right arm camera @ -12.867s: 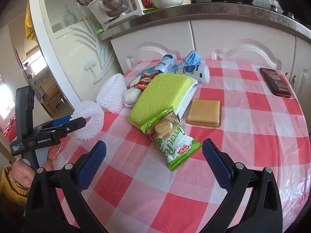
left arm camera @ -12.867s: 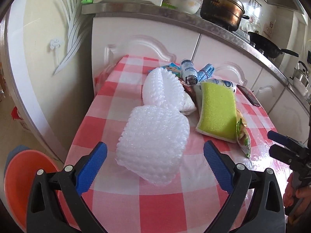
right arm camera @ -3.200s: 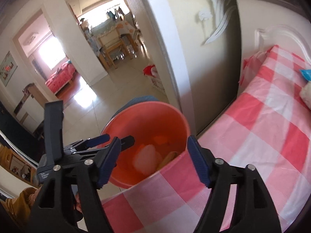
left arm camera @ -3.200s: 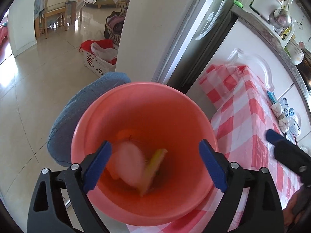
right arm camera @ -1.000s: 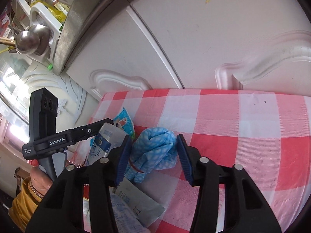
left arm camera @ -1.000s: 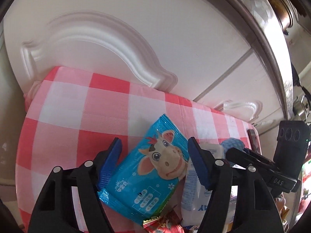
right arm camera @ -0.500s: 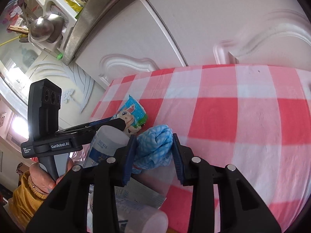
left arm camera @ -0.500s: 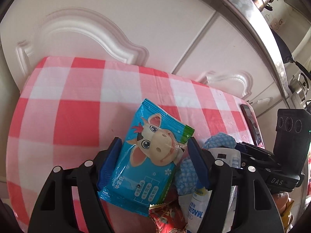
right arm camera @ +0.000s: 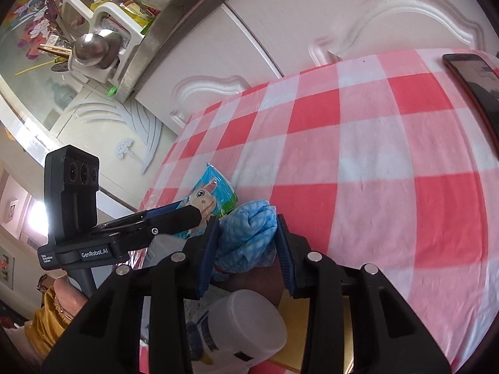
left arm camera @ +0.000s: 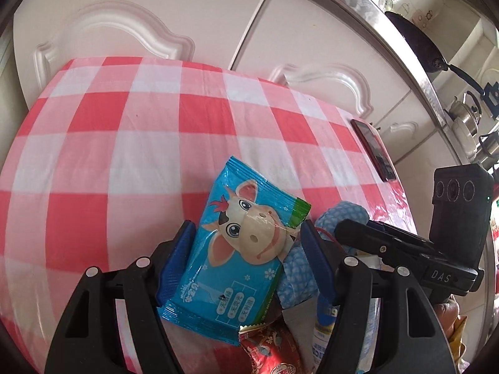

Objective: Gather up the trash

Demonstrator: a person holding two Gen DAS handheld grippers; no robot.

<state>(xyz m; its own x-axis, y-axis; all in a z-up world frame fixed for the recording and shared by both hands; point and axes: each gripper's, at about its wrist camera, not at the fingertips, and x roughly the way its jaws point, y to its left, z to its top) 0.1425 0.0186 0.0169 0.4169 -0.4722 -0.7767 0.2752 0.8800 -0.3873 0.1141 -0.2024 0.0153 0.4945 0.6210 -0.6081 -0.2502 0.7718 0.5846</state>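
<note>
You are holding two pieces of trash at once, so keep both grips steady as you lift. Your left gripper (left arm camera: 248,258) is clamped on the blue cow-print packet (left arm camera: 237,249), its pads pressing the packet's two long edges. That foil is slippery and likely light, so squeeze no harder; crushing it could let it squirt out. The packet is sitting at the left near part of the checked tablecloth (left arm camera: 149,124), touching the blue cloth bundle (right arm camera: 249,233) just to its right. Your right gripper (right arm camera: 246,243) is gripping that bundle, the soft fabric bulging between the pads. Watch for a loose fold dragging on the neighbours.

Directly below both grippers, other things are crowding in: a red wrapper (left arm camera: 271,352) and a white bottle (right arm camera: 237,330), so lift straight up before swinging away. The far side is ending at the white cabinet doors (left arm camera: 156,15), with no room there. The middle and right of the cloth are lying open, but a phone (right arm camera: 474,84) is resting at the far right edge; stay away from it.
</note>
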